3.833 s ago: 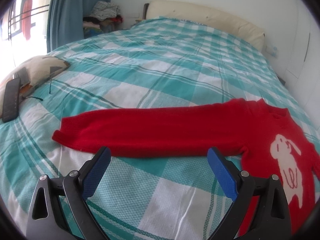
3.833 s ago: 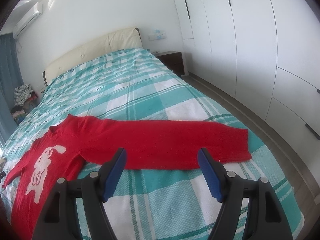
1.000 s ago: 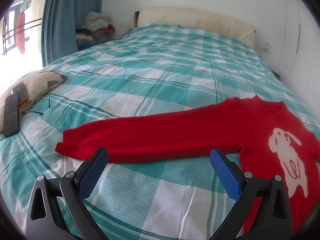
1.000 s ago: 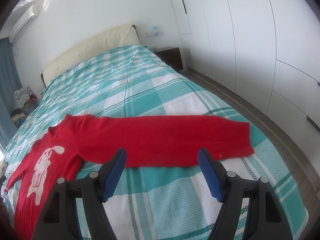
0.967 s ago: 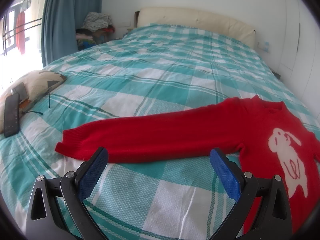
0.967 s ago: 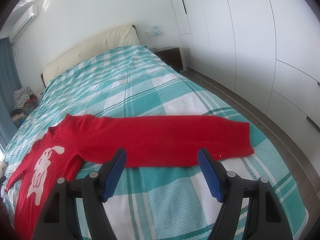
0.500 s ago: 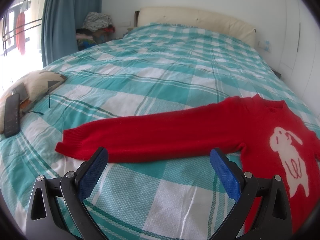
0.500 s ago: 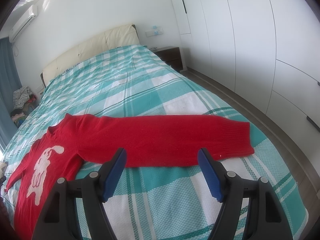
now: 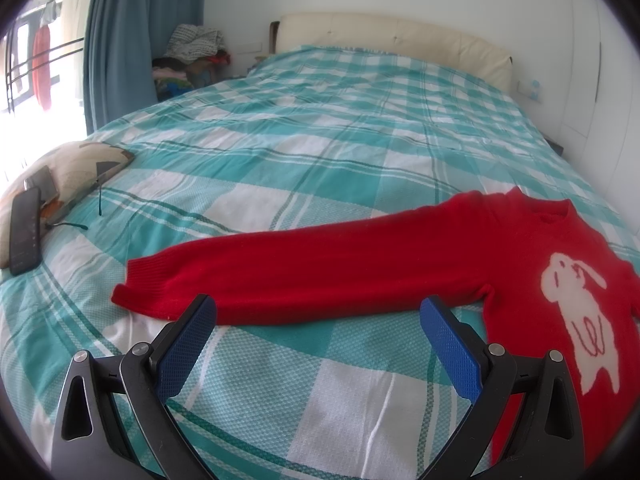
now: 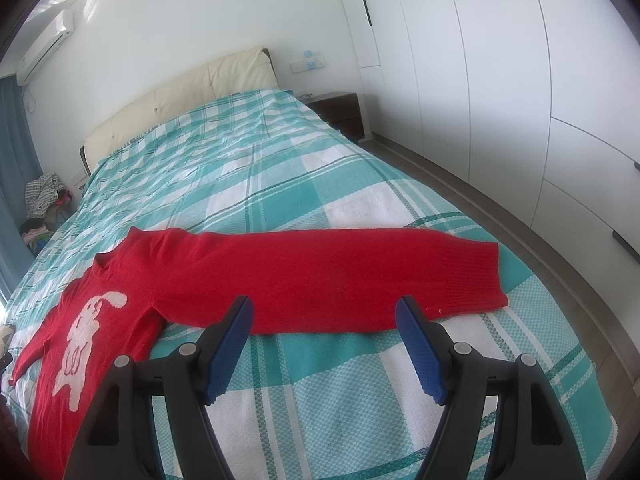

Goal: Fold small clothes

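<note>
Left tool (image 9: 318, 312) and right tool (image 10: 324, 314) both stand with jaws spread wide and nothing between them, each poised just short of a sleeve. I see the red sweater (image 9: 520, 264) lying flat and face up on the bed (image 9: 320, 128), both sleeves stretched straight out sideways. I judge folding not yet begun. Next, I lower each tool onto its sleeve cuff (image 10: 476, 276), pinch, and carry it inward across the body.
</note>
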